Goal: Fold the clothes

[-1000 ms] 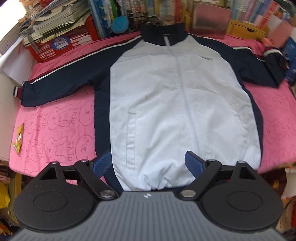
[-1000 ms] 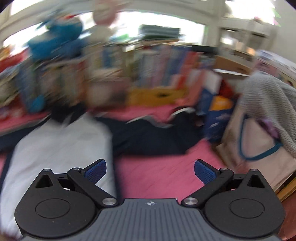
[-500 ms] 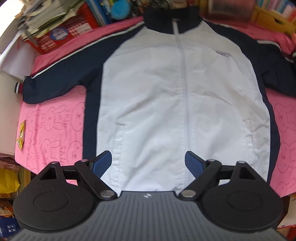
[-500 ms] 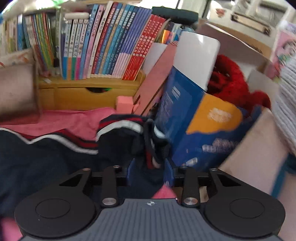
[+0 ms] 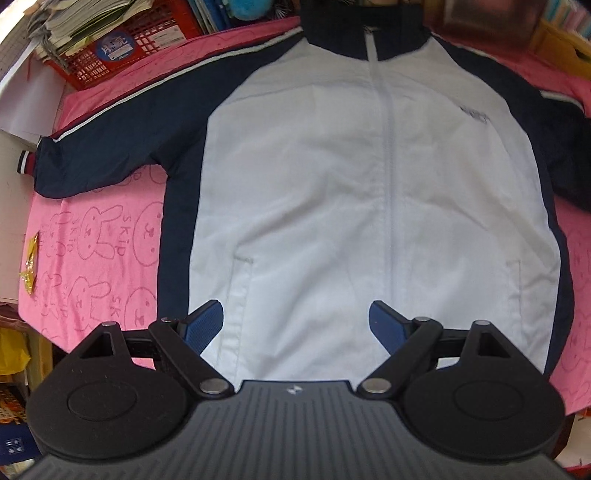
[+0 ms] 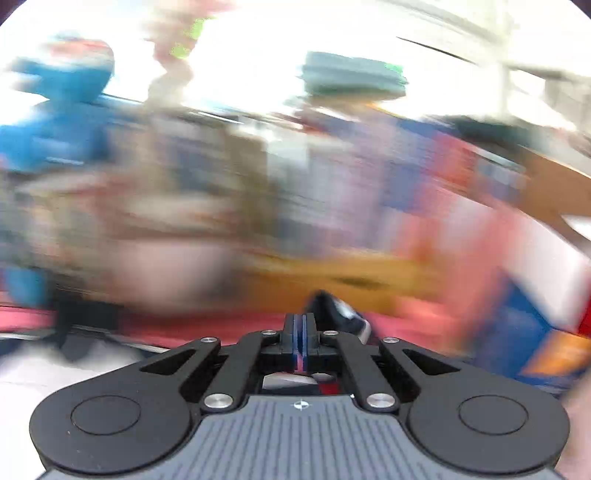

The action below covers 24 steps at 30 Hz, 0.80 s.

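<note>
On the worktop, over a pink towel with bunny drawings, the jacket lies flat and zipped. Its collar points to the far edge and its hem sits at the near edge.

A moment ago your right gripper was spread wide. Now it is pressed together, and it looks like it is pinching the cuff of the right sleeve. A dark bit with a white stripe pokes out past the tips. That view is very blurry, so you seem to be swinging fast. This looks like the start of folding that sleeve over the front.

Your left gripper is spread wide above the hem, closer to it than before, and holds nothing.

The jacket is thin, smooth and a bit shiny, white in the middle and dark blue at the sides. The left sleeve reaches out long and flat toward the left edge. The towel looks soft and fuzzy.
</note>
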{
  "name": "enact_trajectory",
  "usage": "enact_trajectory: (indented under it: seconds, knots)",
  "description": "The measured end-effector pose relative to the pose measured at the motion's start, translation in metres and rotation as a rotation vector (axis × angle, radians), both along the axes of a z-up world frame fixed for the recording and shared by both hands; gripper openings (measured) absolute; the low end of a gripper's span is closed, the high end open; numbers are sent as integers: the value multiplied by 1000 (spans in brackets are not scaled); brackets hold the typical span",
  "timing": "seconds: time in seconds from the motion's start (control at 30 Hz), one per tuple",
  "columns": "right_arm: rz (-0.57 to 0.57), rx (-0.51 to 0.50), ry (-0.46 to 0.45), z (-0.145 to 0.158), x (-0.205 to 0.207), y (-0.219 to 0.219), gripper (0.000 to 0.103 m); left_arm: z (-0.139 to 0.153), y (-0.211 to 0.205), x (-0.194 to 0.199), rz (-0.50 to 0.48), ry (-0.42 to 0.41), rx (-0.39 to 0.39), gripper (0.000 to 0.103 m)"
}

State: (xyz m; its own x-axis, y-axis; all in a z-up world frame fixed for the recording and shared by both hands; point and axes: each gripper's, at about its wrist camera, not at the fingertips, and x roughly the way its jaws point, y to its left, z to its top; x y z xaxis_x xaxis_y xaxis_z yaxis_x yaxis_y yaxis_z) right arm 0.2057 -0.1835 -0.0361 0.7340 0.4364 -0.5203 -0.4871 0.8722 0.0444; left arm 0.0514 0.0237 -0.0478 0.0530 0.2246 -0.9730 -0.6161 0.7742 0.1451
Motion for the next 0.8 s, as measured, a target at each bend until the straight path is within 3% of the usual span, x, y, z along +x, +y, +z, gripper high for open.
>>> enact_trajectory:
  seconds: [0.1, 0.2, 0.27, 0.3, 0.33, 0.4, 0.47, 0.57, 0.6, 0.63, 0.67, 0.73, 0.8]
  knots:
    - [240, 55, 54, -9, -45, 98, 4, -1, 21, -10, 5, -26, -7, 88]
    - [295, -50, 87, -36, -76, 168, 13, -2, 45, -27, 28, -36, -5, 88]
    - [269, -137, 56, -51, -92, 181, 50, -5, 60, -39, 44, -49, -11, 88]
    - [230, -206, 5, -60, -96, 177, 84, -8, 65, -44, 49, -42, -17, 88]
    - [186, -278, -50, -71, -100, 173, 92, -12, 70, -48, 50, -36, -23, 88]
    - [124, -455, -129, -97, -92, 159, 89, -20, 78, -56, 52, -29, -33, 88]
    - [96, -599, -144, -126, -73, 146, 85, -27, 84, -60, 52, -25, -45, 88]
    - [92, -726, -56, -167, -40, 133, 81, -34, 88, -63, 46, -19, -56, 88]
    - [92, -693, -23, -172, -31, 127, 80, -36, 88, -63, 41, -16, -58, 88]
    - [90, -643, 7, -174, -24, 121, 53, -36, 89, -63, 36, -14, -60, 88]
    - [68, -612, 76, -171, -14, 118, 45, -37, 89, -63, 33, -14, -61, 88]
    - [3, -492, 98, -145, -11, 109, 23, -38, 92, -64, 35, -16, -66, 88]
    - [-47, -361, 74, -107, -19, 105, 23, -41, 96, -65, 44, -18, -73, 88]
